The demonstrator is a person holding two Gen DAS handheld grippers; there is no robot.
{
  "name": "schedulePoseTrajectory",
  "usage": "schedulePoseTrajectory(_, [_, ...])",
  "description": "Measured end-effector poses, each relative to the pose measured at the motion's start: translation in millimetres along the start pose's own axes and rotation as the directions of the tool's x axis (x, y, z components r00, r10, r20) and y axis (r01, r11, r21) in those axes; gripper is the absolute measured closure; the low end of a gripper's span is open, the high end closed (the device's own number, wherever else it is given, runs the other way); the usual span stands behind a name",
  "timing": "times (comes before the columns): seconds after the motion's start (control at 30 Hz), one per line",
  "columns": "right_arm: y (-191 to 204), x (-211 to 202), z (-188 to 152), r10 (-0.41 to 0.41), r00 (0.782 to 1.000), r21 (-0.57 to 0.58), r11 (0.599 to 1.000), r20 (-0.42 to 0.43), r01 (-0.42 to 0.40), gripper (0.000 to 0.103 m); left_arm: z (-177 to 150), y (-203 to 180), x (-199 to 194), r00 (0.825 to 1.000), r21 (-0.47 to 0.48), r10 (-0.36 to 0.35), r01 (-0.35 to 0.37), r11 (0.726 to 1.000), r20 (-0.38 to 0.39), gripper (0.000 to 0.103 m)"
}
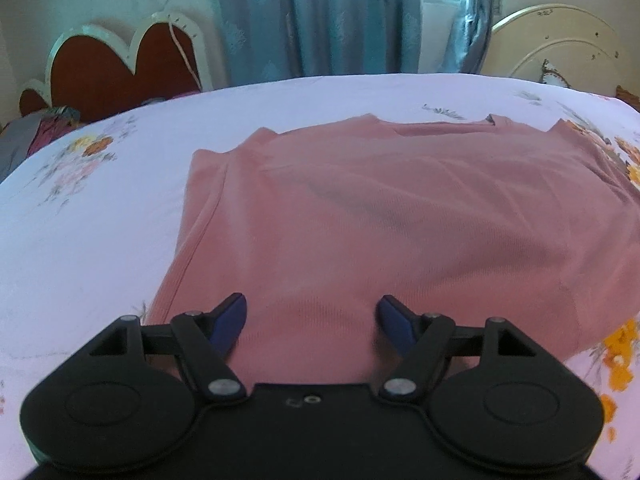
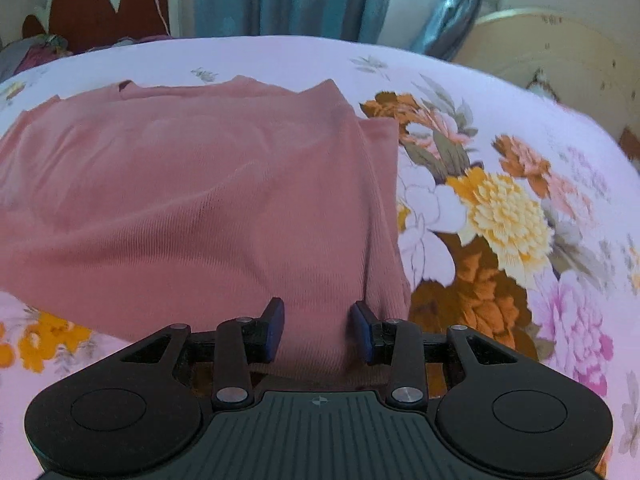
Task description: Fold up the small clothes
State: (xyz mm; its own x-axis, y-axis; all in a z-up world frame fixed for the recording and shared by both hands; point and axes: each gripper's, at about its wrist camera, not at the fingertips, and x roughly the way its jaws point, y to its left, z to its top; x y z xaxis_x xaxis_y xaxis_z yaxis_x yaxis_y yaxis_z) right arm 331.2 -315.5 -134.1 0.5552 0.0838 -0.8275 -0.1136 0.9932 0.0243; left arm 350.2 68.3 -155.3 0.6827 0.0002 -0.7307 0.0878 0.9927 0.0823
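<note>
Left wrist view: my left gripper [image 1: 311,318] has its jaws wide apart over the near hem of the pink shirt [image 1: 400,208], holding nothing. Shirt's flat on the bed [image 1: 100,208]. My right gripper [image 2: 318,330] is open narrower at the other corner. Looks like I'm at the pre-grasp; next I'd pinch both corners.

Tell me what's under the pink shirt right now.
The pink shirt lies flat on the floral bedsheet, which shows all around it. Anything beneath the fabric is covered and cannot be seen.
</note>
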Motion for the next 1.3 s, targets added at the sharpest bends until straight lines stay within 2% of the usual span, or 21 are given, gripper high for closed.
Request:
schedulePoseTrajectory(0.13, [8.5,-22.0,12.5,0.078,0.991,0.046,0.995,0.105,-0.083,0.067,5.4,-1.5,-6.5,0.999,-0.06,-0.016,0.014,0.998,-0.033,0.029])
schedulePoseTrajectory(0.4, [75.1,-18.3,31.5,0.204,0.971,-0.002,0.979,0.127,-0.206,0.067,1.7,-8.1,-14.5,0.999,-0.055,0.007,-0.009,0.998,-0.041,0.023])
schedulePoseTrajectory(0.5, [98.2,-6.8,32.3,0.214,0.971,-0.038,0.977,0.108,-0.211,0.067,-0.9,-6.3,-9.6,0.998,-0.068,0.01,-0.014,0.998,-0.065,0.023])
schedulePoseTrajectory(0.63, [102.3,18.8,20.9,0.161,0.986,-0.047,0.986,0.039,-0.159,0.067,-4.7,-3.4,-4.7,0.997,-0.074,-0.006,0.0,0.997,-0.082,0.022])
schedulePoseTrajectory(0.73, [103.9,15.0,12.4,0.144,0.989,-0.092,0.986,0.036,-0.14,0.067,-5.3,0.3,-6.1,0.996,-0.078,-0.026,0.019,0.997,-0.086,0.021])
schedulePoseTrajectory(0.83, [107.9,7.1,13.1,0.13,0.991,-0.105,0.986,0.027,-0.127,0.067,-6.4,12.0,-16.4,0.993,-0.146,-0.071,0.057,0.988,-0.095,0.021])
schedulePoseTrajectory(0.93, [105.7,-5.6,19.6,0.176,0.982,-0.038,0.984,0.075,-0.173,0.067,-12.9,27.3,-28.4,0.986,-0.244,-0.129,0.1,0.965,-0.107,0.019])
schedulePoseTrajectory(1.0, [109.3,-12.2,27.3,0.204,0.973,-0.007,0.979,0.109,-0.204,0.067,-20.7,38.8,-34.9,0.978,-0.335,-0.174,0.126,0.934,-0.117,0.014])
schedulePoseTrajectory(1.13, [124.1,-13.2,40.1,0.218,0.968,-0.013,0.976,0.128,-0.218,0.067,-40.4,57.7,-40.7,0.961,-0.509,-0.253,0.166,0.845,-0.107,0.013])
schedulePoseTrajectory(1.3, [140.1,-4.4,42.6,0.227,0.967,-0.014,0.974,0.113,-0.227,0.066,-50.3,68.6,-29.3,0.952,-0.627,-0.307,0.242,0.74,0.004,0.009])
